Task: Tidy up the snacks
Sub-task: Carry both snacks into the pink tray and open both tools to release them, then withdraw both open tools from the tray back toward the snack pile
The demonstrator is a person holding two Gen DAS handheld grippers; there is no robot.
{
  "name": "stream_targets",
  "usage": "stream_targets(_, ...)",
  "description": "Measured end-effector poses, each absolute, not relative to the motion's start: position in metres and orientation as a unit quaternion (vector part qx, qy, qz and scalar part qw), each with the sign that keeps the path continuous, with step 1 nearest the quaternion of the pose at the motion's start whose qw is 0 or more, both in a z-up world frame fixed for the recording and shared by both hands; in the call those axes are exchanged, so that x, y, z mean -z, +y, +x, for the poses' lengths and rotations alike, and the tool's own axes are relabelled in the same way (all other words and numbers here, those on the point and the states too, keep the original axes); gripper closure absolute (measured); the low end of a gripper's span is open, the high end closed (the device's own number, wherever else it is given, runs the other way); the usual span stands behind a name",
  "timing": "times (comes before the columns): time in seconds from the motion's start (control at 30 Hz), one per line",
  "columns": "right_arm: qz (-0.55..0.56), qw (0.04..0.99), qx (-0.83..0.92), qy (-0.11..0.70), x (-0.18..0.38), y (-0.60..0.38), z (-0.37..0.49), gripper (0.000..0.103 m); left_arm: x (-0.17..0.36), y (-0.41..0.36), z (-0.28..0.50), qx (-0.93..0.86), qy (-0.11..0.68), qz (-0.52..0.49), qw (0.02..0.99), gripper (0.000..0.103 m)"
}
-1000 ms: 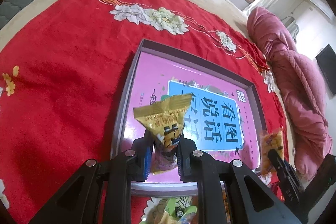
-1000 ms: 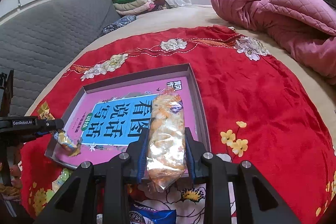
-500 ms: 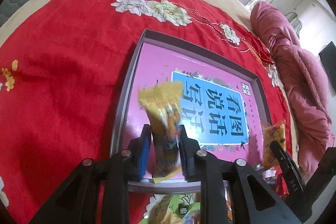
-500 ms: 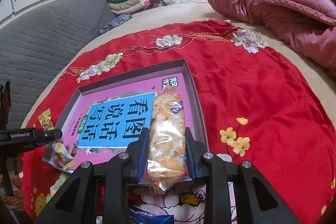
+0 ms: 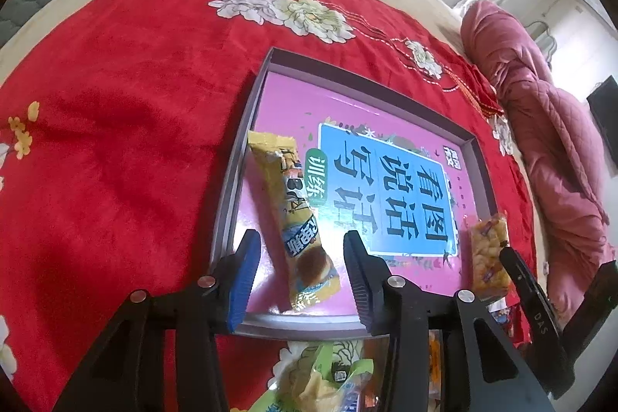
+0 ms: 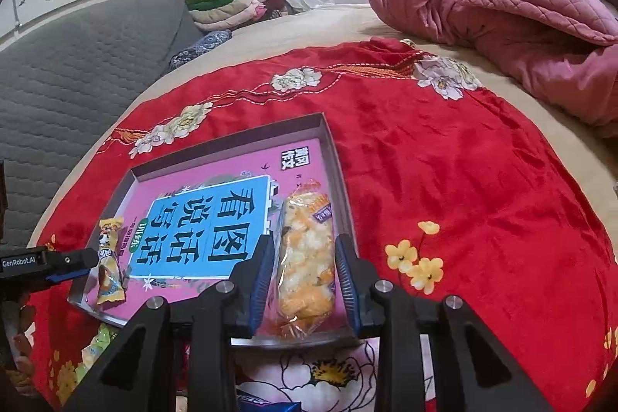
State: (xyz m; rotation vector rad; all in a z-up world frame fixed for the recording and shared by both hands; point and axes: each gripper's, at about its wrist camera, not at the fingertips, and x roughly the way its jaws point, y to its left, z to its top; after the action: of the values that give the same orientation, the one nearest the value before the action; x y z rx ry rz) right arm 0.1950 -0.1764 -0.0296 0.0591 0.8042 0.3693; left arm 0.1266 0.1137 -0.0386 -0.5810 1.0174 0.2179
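L to R: our left claw [image 5: 299,265] has just been opening; the yellow snack pack [image 5: 293,222] lies loose between its jaws, flat in the tray [image 5: 231,203] by the tray's left wall, pads not touching. Our right claw [image 6: 303,282] grips the orange cracker pack [image 6: 305,257] w/ both pads, low over the tray's right side. Risks, we reckon: pulling the left claw back could snag the yellow wrapper; a tight squeeze may crush crackers, & an early drop could catch the tray's right wall.
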Motion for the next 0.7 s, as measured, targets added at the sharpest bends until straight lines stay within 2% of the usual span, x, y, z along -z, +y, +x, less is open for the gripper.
stream_targets(0.13,0.035,0.906,-0.172,0.385,0.027,-0.185,0.194,0.07,0.036,0.113,0.123,-0.101,0.478,-0.271,0.829,0.055)
stream_targets(0.2,0.036,0.907,-0.166,0.386,0.027,-0.189,0.194,0.07,0.034,0.114,0.121,-0.102,0.477,-0.27,0.83,0.045)
stream_targets(0.47,0.036,0.906,-0.157,0.392,0.029,-0.197,0.191,0.069,0.024,0.116,0.114,-0.101,0.47,-0.268,0.835,0.042)
stream_targets(0.53,0.036,0.907,-0.157,0.388,0.026,-0.197,0.188,0.061,0.022,0.117,0.112,-0.101,0.469,-0.267,0.836,0.04)
stream_targets(0.7,0.034,0.912,-0.165,0.374,0.016,-0.197,0.181,0.055,0.014,0.116,0.108,-0.098,0.463,-0.265,0.84,0.037)
